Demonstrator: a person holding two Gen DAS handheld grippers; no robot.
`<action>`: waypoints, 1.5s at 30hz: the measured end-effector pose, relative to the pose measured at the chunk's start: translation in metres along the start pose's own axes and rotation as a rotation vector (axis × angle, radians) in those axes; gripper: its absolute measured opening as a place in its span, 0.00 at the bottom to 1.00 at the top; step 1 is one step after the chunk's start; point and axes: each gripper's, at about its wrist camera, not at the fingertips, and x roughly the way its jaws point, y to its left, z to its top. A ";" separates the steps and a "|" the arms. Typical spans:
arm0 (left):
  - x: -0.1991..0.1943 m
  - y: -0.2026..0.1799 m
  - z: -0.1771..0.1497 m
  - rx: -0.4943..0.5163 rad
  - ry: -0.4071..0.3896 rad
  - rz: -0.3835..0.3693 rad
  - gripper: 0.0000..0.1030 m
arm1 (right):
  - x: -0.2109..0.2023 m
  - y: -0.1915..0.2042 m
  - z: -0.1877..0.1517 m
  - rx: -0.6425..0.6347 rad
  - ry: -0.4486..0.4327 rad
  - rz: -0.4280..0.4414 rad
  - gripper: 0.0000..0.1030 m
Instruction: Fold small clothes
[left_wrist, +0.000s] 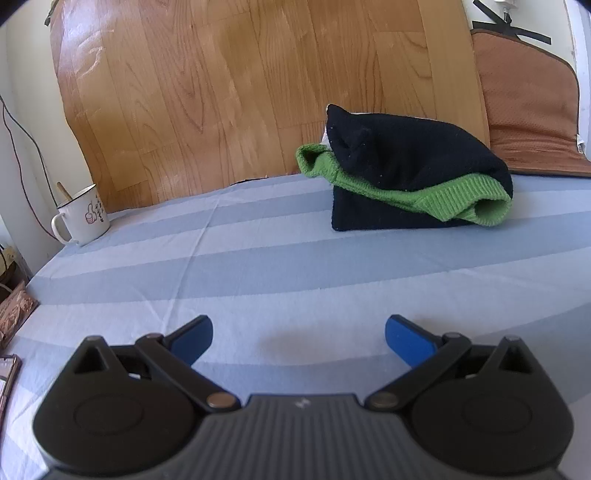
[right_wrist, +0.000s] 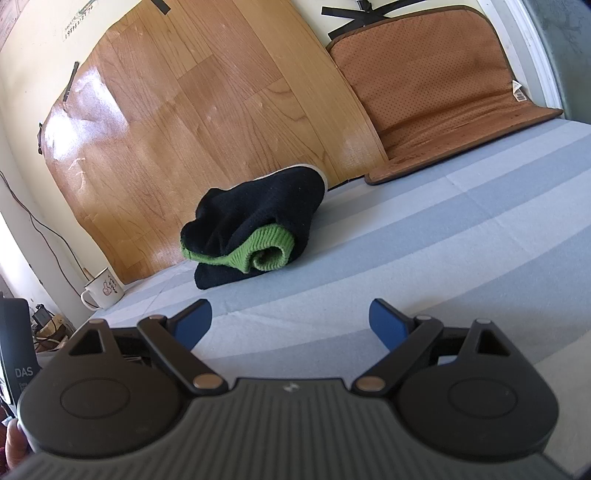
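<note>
A small black knit garment with green ribbed trim lies folded in a bundle on the blue striped sheet, near the wooden board at the back. It also shows in the right wrist view. My left gripper is open and empty, low over the sheet, well short of the garment. My right gripper is open and empty too, also short of the garment.
A white enamel mug with a stick in it stands at the sheet's left edge; it also shows in the right wrist view. A wood-pattern board leans on the wall behind. A brown cushion leans at the back right.
</note>
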 end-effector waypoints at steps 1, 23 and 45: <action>0.000 0.000 0.000 0.000 0.001 0.001 1.00 | 0.000 0.000 0.000 0.000 0.000 0.001 0.91; 0.000 0.003 0.000 -0.015 0.002 -0.011 1.00 | 0.001 0.000 0.000 0.001 0.013 -0.013 0.91; 0.002 0.003 0.000 -0.007 0.005 0.010 1.00 | 0.001 -0.002 0.002 0.019 0.013 -0.008 0.91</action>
